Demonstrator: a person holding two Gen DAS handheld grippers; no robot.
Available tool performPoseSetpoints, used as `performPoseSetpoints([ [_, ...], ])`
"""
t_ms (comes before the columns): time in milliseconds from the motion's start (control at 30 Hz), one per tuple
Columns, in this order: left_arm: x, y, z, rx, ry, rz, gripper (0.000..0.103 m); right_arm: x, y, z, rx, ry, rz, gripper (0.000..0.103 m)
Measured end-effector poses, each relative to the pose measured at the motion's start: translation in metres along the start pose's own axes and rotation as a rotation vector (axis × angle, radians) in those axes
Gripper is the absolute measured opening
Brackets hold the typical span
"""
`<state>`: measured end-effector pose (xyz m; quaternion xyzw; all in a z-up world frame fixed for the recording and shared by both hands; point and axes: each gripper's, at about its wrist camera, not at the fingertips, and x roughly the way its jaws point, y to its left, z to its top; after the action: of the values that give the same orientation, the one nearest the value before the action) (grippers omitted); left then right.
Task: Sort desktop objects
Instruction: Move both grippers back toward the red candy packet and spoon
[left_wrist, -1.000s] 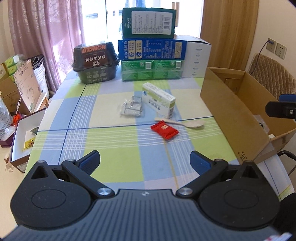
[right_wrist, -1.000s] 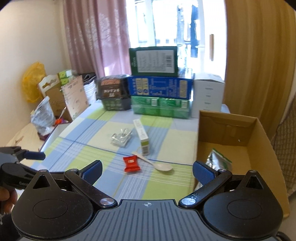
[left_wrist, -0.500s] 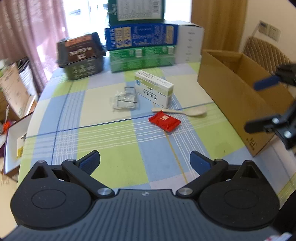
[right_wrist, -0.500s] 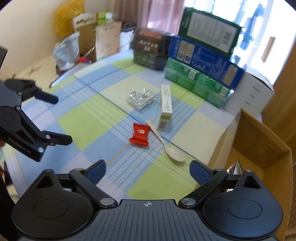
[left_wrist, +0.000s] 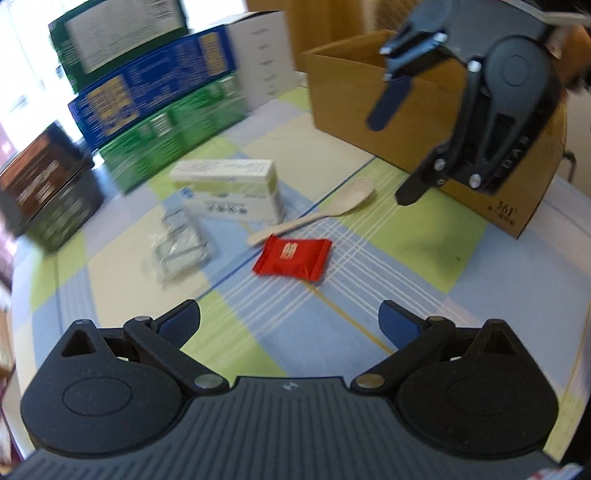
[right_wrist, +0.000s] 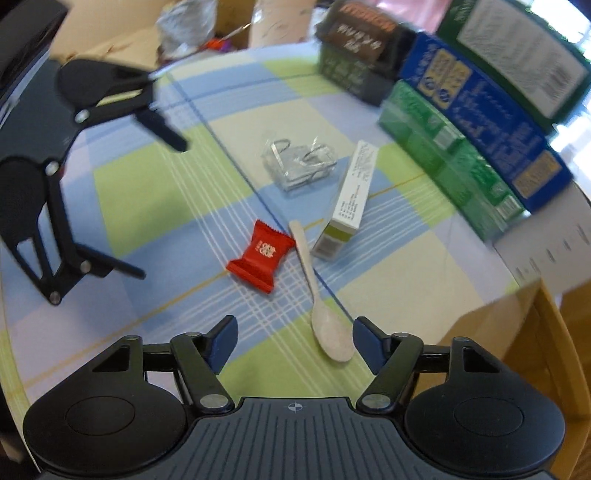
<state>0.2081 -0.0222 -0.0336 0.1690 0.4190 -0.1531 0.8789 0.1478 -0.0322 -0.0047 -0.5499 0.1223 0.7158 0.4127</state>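
Both grippers have dropped toward the table — right gripper (right_wrist: 293, 341) closing, nothing pinched, above the spoon (right_wrist: 322, 299); left gripper (left_wrist: 290, 319) spread, empty, near the red packet (left_wrist: 293, 256). Step: approach — next, align and pinch.

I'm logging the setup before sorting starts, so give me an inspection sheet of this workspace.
Surface: checked tablecloth, flat.
Job's things: red packet, spoon, white carton, clear bag of clips, all lying loose; open cardboard box at the table edge.
Clutter: stacked boxes and dark tub at the back.
Grippers: left gripper open, empty; right gripper closing, nothing between its jaws, above the spoon's bowl.
Cables: nothing seen.
Surroundings: bags and cartons beyond the table, blurred.
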Motion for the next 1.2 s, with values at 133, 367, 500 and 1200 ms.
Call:
performPoseSetpoints([
  [133,0.023,0.008,0.011,0.077,0.008,-0.055,0.101,0.021,-0.009,0.002,-0.054,0.046,0.040,0.063],
  [367,0.062,0.020,0.022,0.156,0.048,-0.127,0.101,0.050,-0.020,0.006,-0.149,0.108,0.074,0.058],
  [500,0.073,0.022,0.024,0.197,0.053,-0.146,0.100,0.063,-0.030,0.012,-0.154,0.119,0.095,0.050],
  [1200,0.116,0.026,0.034,0.194,0.068,-0.242,0.086,0.114,-0.028,0.041,-0.184,0.218,0.140,0.032],
])
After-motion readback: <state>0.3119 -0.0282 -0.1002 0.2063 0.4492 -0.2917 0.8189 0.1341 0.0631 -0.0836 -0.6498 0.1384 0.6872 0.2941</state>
